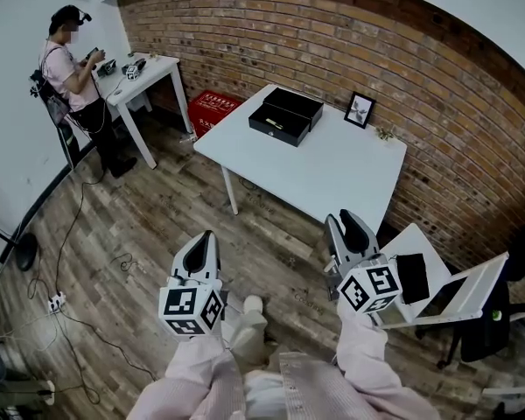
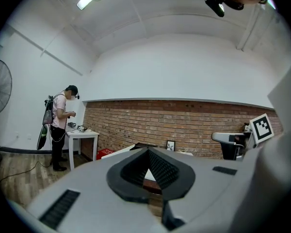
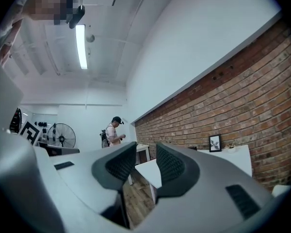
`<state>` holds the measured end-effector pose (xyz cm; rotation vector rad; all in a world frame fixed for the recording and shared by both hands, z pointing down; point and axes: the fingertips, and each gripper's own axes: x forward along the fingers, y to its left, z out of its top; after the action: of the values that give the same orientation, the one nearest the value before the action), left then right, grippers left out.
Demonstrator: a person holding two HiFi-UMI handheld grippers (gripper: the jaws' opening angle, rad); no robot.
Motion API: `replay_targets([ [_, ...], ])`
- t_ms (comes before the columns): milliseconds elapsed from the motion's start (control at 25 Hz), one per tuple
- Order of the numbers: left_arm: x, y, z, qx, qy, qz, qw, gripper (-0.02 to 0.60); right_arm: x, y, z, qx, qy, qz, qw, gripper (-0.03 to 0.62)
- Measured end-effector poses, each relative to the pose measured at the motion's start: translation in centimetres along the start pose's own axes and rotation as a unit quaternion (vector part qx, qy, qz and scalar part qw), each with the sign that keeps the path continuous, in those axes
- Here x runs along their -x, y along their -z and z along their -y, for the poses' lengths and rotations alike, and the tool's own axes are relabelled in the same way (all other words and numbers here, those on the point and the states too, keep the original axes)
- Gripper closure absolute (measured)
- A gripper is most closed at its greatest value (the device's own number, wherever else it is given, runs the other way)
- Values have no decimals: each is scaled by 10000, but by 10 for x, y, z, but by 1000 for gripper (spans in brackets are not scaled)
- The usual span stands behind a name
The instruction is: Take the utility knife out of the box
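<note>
The box (image 1: 284, 116) sits well ahead on the surface (image 1: 332, 169), upper left of the right tongs (image 1: 350, 224) (apart, empty), which look slightly nearer than the left tongs (image 1: 203, 239) (together).

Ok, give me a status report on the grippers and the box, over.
Left gripper shut, empty. Right gripper open, empty. Box open on table, ahead of both, untouched; contents too small to tell. Nothing seen in the way.

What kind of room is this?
Probably a small lab or studio for recording: a brick wall, a white table, cables across the floor, and a person handling gear at a side table.
</note>
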<state>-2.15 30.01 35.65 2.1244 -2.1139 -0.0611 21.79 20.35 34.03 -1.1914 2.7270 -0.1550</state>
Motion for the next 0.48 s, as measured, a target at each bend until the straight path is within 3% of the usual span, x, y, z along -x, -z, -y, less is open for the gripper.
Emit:
replay_targets([
  [120, -13, 2, -6, -2, -14, -18, 10000, 589, -13, 4, 8, -43, 64, -7, 10000, 451],
  [480, -83, 7, -33, 44, 50, -190, 9998, 589, -76, 24, 36, -98, 98, -196, 9997, 419],
])
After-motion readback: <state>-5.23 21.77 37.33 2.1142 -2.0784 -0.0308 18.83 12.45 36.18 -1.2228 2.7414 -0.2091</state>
